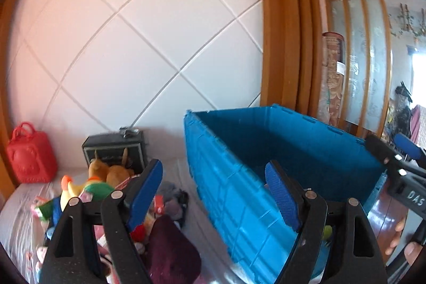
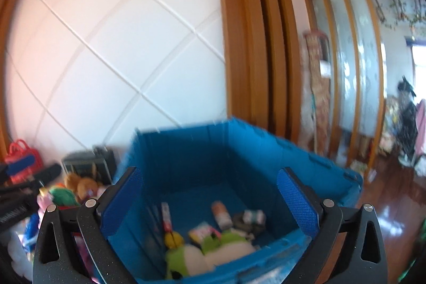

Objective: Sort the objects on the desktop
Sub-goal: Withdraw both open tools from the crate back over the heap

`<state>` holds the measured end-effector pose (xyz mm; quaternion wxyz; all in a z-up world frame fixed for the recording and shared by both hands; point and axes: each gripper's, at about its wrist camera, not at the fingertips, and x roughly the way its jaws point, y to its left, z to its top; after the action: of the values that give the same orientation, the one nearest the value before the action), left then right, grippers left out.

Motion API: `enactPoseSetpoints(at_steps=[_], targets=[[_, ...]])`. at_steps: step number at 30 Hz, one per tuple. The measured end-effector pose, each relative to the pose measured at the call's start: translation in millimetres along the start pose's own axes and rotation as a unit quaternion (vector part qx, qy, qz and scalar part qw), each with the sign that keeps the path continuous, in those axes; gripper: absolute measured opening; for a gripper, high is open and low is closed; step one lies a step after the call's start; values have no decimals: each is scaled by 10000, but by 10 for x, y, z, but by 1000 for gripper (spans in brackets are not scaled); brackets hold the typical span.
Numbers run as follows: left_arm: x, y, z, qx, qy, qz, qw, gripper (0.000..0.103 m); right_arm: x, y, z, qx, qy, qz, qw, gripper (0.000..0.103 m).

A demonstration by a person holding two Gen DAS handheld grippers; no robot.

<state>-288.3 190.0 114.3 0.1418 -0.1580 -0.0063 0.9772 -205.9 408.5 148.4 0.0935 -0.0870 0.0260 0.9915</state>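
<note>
Blue crate (image 2: 186, 151) blurred, toys inside indistinct, right claw (image 2: 213, 206) spread empty, left claw (image 1: 215, 193) likewise.

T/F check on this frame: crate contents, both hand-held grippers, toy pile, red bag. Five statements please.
1. The blue crate is empty. False: plush toys and small packets lie in it.
2. The right hand-held gripper is open with nothing between its pads. True.
3. The left hand-held gripper grips a plush toy. False: it is open and holds nothing.
4. The toy pile lies left of the crate. True.
5. The red bag sits in the crate. False: it stands by the wall, beyond the pile.
</note>
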Motion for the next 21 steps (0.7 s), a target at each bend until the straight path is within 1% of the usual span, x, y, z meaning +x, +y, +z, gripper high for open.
enactPoseSetpoints(at_steps=[1, 2, 5, 7, 10, 12, 13, 15, 18, 21], targets=[[-28, 92, -37, -91, -15, 55, 9999, 79, -51, 91, -6, -45, -173, 131, 9998, 103], [-64, 188, -76, -171, -36, 139, 9998, 79, -52, 170, -7, -99, -194, 318, 9993, 103], [-151, 485, -205, -350, 64, 467, 9983, 79, 10, 414, -39, -127, -35, 881, 9960, 103], [-213, 713, -291, -512, 138, 630, 9966, 79, 33, 606, -71, -174, -19, 1053, 9943, 103], [-319, 1119, -417, -703, 258, 912, 9930, 79, 16, 897, -103, -273, -175, 1387, 9898, 103], [-428, 1388, -498, -828, 275, 1121, 9899, 79, 1, 1087, -141, -340, -248, 1547, 9871, 103], [-477, 1511, -545, -871, 296, 1189, 9886, 79, 9, 1219, -153, -424, -253, 1632, 9854, 103], [-586, 1797, -624, -907, 363, 1452, 9846, 79, 33, 1440, -186, -542, -208, 1716, 9835, 103], [-741, 2266, -746, -933, 509, 1851, 9770, 79, 88, 1820, -299, -634, 29, 1890, 9799, 103], [-876, 2812, -924, -1039, 720, 2186, 9676, 79, 128, 2197, -490, -713, 375, 1845, 9795, 103]])
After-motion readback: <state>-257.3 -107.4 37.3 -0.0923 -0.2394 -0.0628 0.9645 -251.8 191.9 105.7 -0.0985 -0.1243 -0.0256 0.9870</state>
